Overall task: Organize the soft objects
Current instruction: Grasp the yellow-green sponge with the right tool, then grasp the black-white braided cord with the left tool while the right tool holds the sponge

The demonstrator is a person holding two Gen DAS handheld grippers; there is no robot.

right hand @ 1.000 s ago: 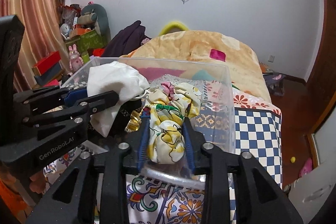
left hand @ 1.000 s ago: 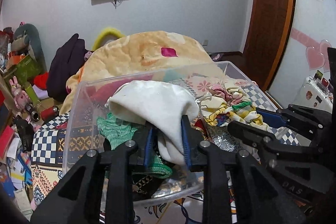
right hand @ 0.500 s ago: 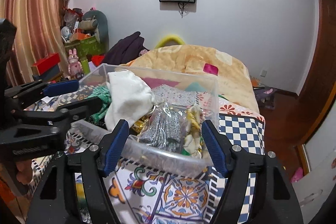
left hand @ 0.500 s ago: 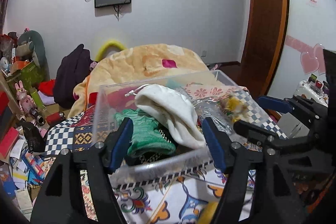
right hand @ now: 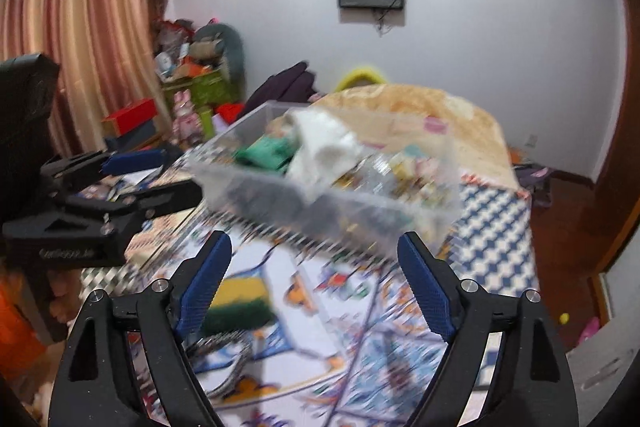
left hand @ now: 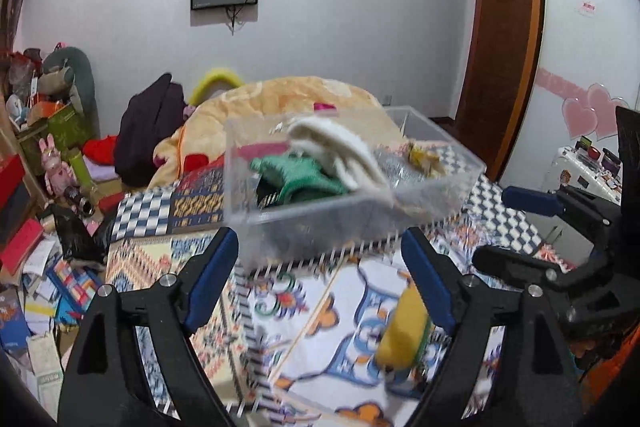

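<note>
sponge (left hand: 404, 331), yellow w/ green scrub side, lies on the patterned cloth (left hand: 320, 307) short of the clear bin (left hand: 304, 211); both my grippers (left hand: 320, 279) (right hand: 310, 283) gape wide w/ nothing held, so i'd pinch its light, squashy body across the middle.

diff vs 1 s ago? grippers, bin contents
Both let go: the left gripper released the white cloth, the right gripper the floral cloth, and both pulled back, open, from the clear bin. Both cloths now lie in the bin. The green knit stayed inside.
</note>
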